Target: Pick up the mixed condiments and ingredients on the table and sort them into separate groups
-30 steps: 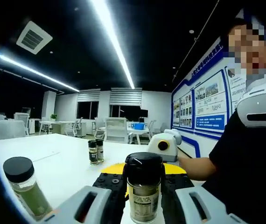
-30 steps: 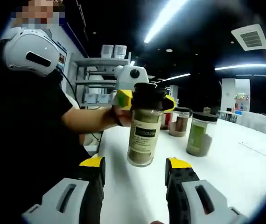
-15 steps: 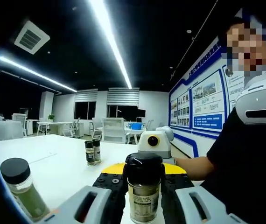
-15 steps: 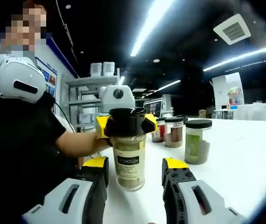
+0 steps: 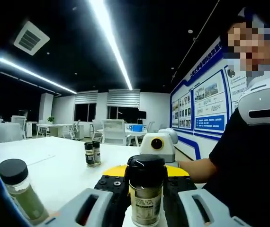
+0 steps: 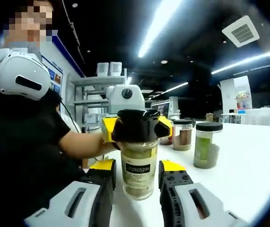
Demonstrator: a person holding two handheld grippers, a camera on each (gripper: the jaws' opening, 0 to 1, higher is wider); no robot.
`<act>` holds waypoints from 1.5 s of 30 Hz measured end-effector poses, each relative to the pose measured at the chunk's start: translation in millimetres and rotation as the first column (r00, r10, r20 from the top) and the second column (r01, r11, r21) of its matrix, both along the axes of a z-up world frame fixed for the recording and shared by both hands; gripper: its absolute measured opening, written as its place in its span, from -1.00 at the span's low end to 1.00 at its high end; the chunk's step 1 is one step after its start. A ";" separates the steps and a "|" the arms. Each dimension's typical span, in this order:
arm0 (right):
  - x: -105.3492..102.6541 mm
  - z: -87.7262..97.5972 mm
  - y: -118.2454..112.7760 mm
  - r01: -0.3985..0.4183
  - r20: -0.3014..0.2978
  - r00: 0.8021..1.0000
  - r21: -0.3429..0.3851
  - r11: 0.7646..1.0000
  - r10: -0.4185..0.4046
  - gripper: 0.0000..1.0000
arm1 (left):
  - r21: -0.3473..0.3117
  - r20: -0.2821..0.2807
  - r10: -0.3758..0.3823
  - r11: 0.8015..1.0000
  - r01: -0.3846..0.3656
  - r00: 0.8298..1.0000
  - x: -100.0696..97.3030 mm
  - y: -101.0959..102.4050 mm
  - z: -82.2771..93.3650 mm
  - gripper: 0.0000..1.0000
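Observation:
A spice jar point(image 5: 145, 201) with a black cap and pale brown powder is held up off the white table point(image 5: 59, 170). My left gripper point(image 5: 145, 183) is shut on it just under the cap. In the right gripper view the same jar point(image 6: 138, 175) hangs from the left gripper point(image 6: 137, 128), whose yellow-and-black jaws clamp the cap. My right gripper point(image 6: 136, 166) is open, one jaw close on each side of the jar's glass body, with a thin gap on the left. From the left gripper view, the right gripper point(image 5: 146, 170) faces me behind the jar.
A green-herb jar point(image 5: 19, 191) stands at the near left and two small dark bottles point(image 5: 91, 153) further back. In the right gripper view a green jar point(image 6: 206, 146) and a brown jar point(image 6: 182, 135) stand on the table point(image 6: 248, 165). A person's arm point(image 6: 80, 144) and body are close by.
My right gripper has come forward so its jaws now flank the jar, and they have narrowed. The left gripper keeps hold of the jar, almost still.

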State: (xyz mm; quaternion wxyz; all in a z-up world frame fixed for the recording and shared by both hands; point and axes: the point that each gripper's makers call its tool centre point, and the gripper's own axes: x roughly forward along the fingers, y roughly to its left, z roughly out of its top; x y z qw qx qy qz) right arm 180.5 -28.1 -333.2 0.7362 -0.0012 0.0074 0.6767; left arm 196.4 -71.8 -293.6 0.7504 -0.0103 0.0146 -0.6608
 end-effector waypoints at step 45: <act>3.8 -10.7 3.6 0.050 0.023 0.999 -0.068 0.996 -0.048 -0.44 | 0.027 0.042 -0.028 0.999 0.027 0.999 -2.5 14.6 -13.8 -0.11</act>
